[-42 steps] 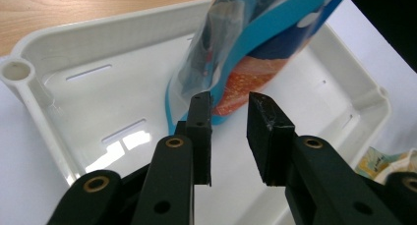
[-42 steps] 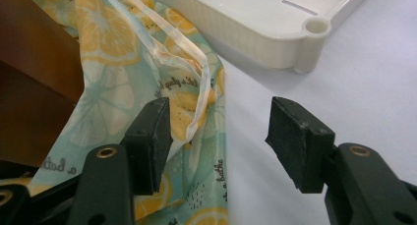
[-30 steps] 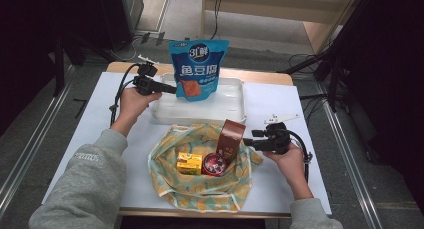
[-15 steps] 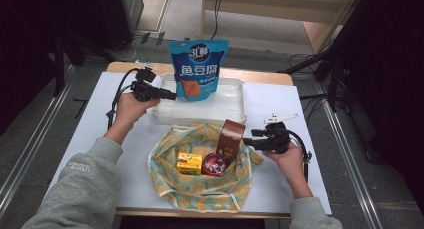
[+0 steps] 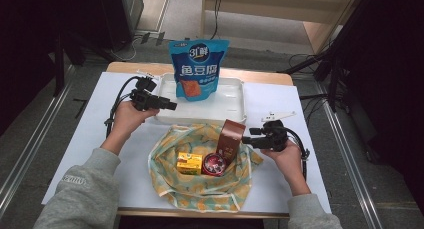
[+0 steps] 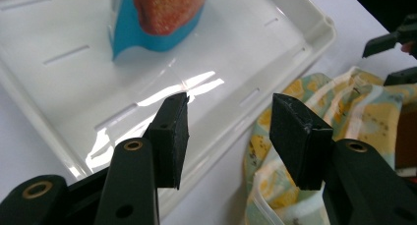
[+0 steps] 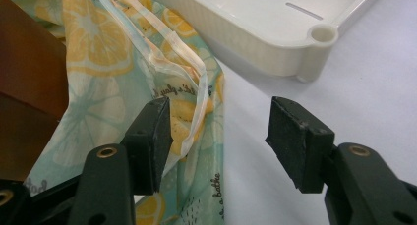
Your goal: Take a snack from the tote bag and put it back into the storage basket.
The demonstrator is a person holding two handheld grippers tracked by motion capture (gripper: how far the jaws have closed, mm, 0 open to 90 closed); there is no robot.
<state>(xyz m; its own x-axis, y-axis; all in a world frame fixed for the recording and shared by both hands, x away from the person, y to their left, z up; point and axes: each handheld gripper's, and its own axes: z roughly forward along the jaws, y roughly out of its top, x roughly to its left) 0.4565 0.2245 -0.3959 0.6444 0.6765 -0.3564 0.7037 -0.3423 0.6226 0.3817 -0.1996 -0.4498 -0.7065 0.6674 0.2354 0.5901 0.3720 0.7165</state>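
The left gripper (image 5: 172,106), its empty jaws just opening, left the blue snack pouch (image 5: 198,69) upright in the white plastic tray (image 5: 235,106) at the worktop's far edge, while the open right gripper (image 5: 246,139) waited beside the lemon-print cloth bag (image 5: 200,191).

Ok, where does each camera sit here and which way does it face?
High view: above the person's side, looking forward and down on the table; both forearms, left tool and right tool show.
Left gripper view: on the left tool, facing the tray and pouch.
Right gripper view: on the right tool, facing the bag and tray corner.
Both gripper views share tray and bag.
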